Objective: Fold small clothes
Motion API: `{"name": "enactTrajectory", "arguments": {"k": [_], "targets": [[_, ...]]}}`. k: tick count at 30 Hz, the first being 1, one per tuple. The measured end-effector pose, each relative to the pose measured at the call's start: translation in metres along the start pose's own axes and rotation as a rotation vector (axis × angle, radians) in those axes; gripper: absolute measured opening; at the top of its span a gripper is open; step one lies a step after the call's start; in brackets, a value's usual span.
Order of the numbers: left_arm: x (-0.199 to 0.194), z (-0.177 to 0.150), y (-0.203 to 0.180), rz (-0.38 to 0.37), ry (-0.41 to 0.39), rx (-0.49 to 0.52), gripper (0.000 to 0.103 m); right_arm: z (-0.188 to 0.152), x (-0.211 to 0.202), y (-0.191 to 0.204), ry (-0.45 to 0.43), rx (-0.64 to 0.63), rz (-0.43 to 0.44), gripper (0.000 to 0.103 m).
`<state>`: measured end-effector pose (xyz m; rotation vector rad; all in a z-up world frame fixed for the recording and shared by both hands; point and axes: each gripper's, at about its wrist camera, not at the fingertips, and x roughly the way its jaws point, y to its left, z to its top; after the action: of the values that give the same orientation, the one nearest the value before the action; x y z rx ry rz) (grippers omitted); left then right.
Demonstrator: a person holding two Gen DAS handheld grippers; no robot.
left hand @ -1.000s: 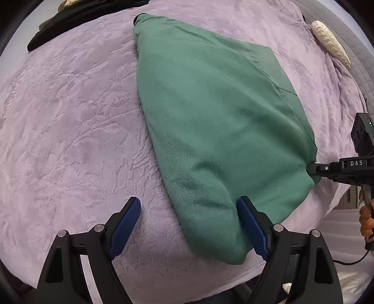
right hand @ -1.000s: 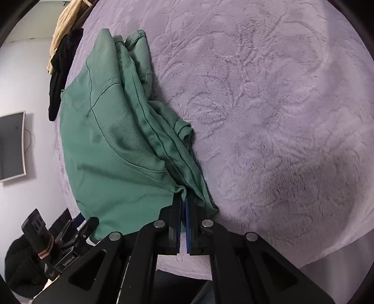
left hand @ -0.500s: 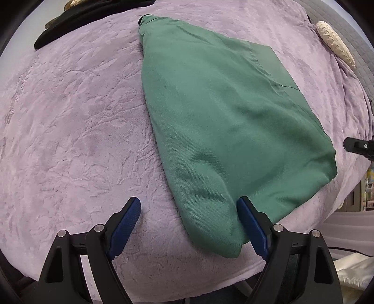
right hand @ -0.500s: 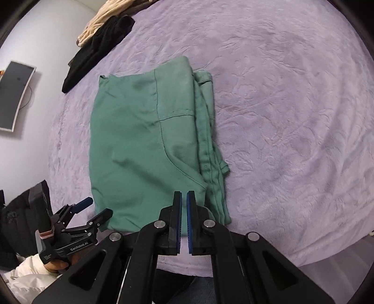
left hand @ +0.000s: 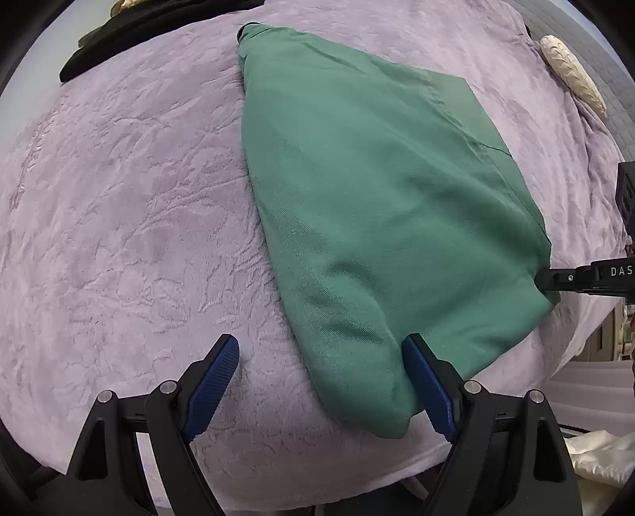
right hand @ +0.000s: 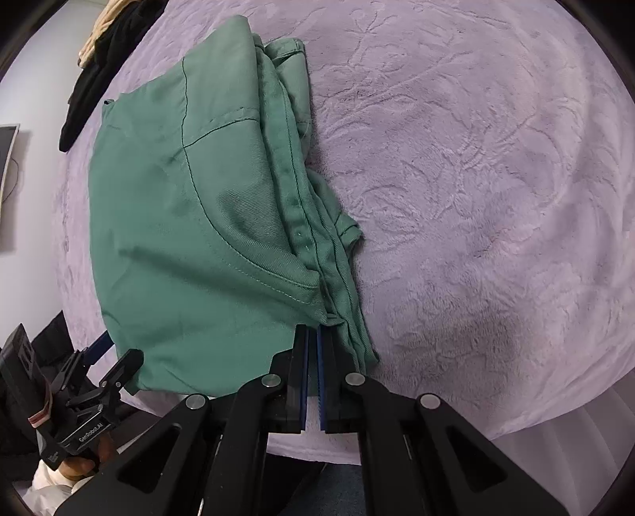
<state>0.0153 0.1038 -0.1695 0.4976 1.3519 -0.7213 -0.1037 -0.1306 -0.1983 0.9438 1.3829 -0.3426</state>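
A folded green garment (left hand: 381,206) lies on the lilac bedspread (left hand: 119,206). My left gripper (left hand: 319,365) is open, its blue pads either side of the garment's near folded corner, low over the bed. In the right wrist view the garment (right hand: 190,222) shows its stacked waistband edges on the right. My right gripper (right hand: 312,337) is shut, its tips at the garment's near waistband corner; whether cloth sits between the pads is hidden. The right gripper also shows in the left wrist view (left hand: 555,278), touching the garment's right corner. The left gripper shows in the right wrist view (right hand: 119,357).
Dark clothes (left hand: 131,31) and a beige item lie at the bed's far edge. A cream cushion (left hand: 571,71) lies at the far right. The bed's near edge (right hand: 516,428) runs just in front of both grippers. A wall screen (right hand: 6,158) hangs at left.
The right gripper pulled back from the garment half a second ago, then came back down to its near waistband corner. The left gripper stayed open over the folded corner.
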Motion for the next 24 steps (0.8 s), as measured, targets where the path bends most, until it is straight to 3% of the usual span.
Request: {"name": "enactTrajectory", "arguments": {"k": [12,24], "targets": [[-0.008,0.008,-0.005,0.028,0.011,0.005,0.086,-0.003,-0.012,0.007,-0.019,-0.007,-0.003,0.005],[-0.022,0.014,0.010,0.055,0.012,-0.044,0.085,0.006,-0.041,0.000,-0.106,0.016,0.032,0.006]]}}
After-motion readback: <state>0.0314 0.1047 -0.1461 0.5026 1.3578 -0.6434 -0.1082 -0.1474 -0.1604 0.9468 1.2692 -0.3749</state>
